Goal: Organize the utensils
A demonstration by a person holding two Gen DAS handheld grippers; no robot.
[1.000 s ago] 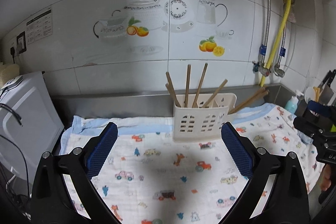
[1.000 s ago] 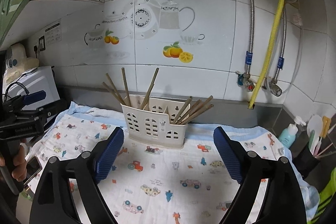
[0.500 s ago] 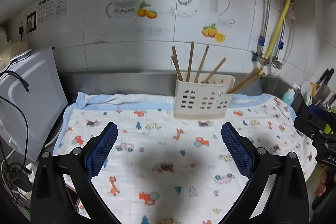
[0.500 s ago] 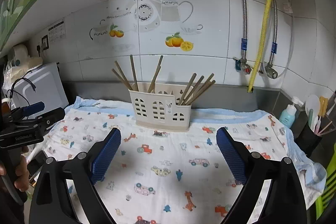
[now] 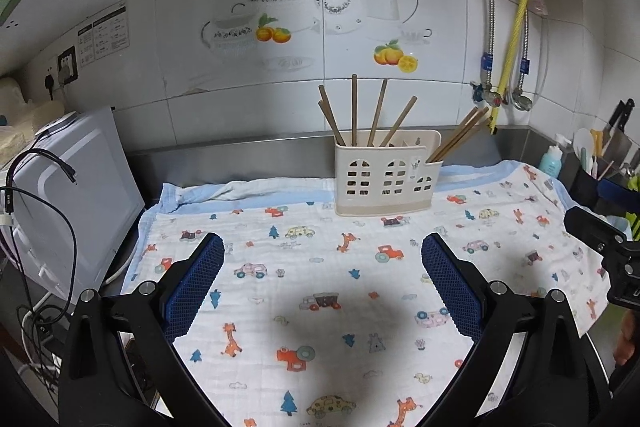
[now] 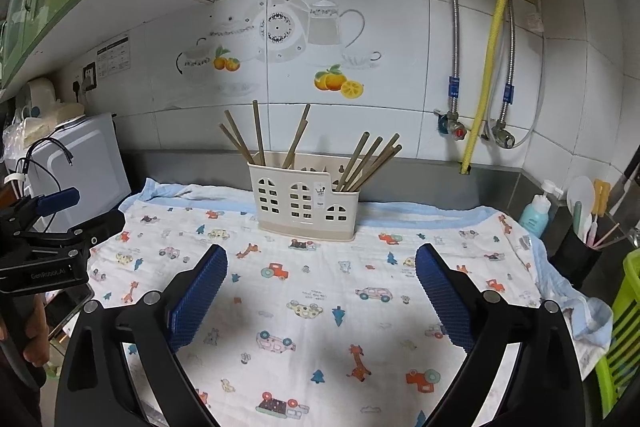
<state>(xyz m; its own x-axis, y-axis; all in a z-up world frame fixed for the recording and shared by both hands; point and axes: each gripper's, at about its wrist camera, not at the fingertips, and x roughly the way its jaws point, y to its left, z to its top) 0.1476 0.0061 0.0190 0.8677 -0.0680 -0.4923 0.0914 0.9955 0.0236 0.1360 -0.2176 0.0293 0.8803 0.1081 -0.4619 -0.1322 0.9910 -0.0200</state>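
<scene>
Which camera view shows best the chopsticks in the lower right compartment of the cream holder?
The right wrist view: those chopsticks fan apart against the steel backsplash, nearer the frame's middle. In the left wrist view the same chopsticks bunch together and overlap, so they are harder to separate above the cream holder.

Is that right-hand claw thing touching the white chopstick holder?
Apart. In the right wrist view the right gripper has its blue fingers spread wide, with a stretch of bare printed cloth between them and the chopstick holder.
</scene>
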